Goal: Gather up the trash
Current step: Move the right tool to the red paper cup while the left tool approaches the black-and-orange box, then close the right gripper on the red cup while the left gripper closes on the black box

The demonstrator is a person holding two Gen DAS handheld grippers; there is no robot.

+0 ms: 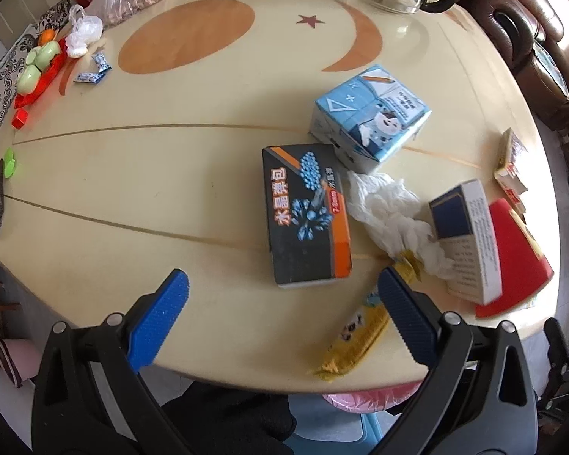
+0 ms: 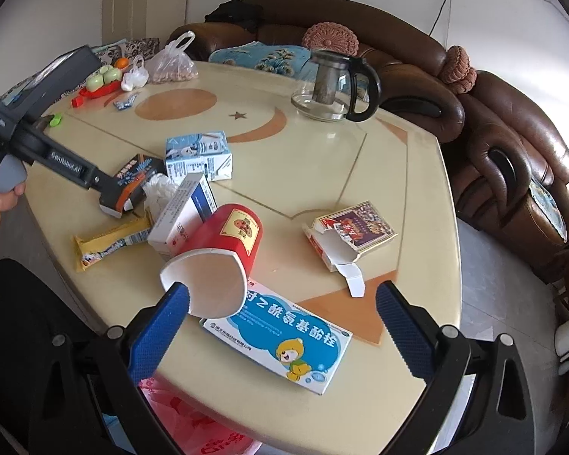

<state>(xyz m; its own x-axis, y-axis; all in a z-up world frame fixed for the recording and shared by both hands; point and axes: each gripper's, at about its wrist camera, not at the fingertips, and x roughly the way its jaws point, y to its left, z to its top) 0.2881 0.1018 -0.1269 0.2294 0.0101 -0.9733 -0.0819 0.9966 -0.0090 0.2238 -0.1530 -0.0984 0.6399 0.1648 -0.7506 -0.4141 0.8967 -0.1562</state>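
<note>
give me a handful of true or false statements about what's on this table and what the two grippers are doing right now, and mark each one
1. The red paper cup lies on its side, its mouth toward the right gripper. True.
2. The left gripper is clamped on the black and orange box. False: its jaws are open and hold nothing.
3. The glass teapot stands upright at the far side of the table. True.
4. The yellow snack wrapper lies on the floor. False: it lies on the table near the edge.
5. The crumpled white tissue sits inside the cup. False: it lies on the table among the boxes.
</note>
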